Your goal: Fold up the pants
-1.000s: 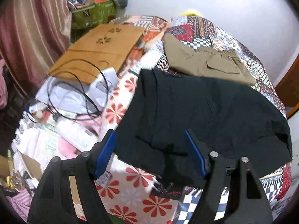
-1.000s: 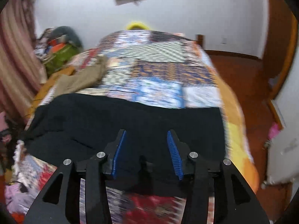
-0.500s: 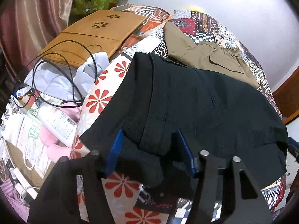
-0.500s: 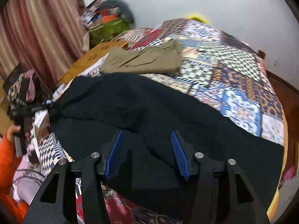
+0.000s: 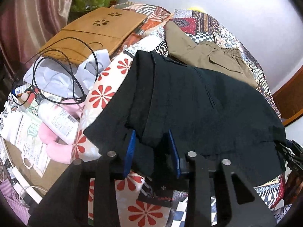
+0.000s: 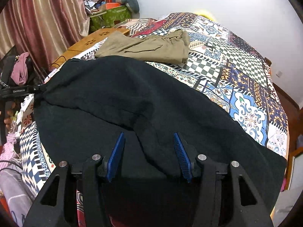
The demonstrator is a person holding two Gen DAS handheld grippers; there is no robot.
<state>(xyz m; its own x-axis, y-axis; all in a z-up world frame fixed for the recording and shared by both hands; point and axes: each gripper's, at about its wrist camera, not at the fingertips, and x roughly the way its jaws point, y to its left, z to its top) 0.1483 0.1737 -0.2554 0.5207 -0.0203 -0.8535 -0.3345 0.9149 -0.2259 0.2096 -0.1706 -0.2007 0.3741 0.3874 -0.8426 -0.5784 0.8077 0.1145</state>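
The black fabric pants (image 5: 198, 102) lie spread across the patchwork-patterned bed cover (image 6: 246, 87), in front of a folded olive-khaki garment (image 6: 147, 49). The left gripper (image 5: 152, 150), black with blue pads, is closing with the near hem of the pants between its jaws, the pads not clearly pressing yet. The right gripper (image 6: 149, 155) hangs over the opposite near edge, jaws apart, dark cloth lying between and below them.

black pants (image 6: 117, 98); khaki pants (image 6: 149, 48); patchwork checkered floral bedspread (image 6: 236, 70); blue-padded fingers (image 6: 117, 155); maroon striped curtain (image 6: 43, 19).
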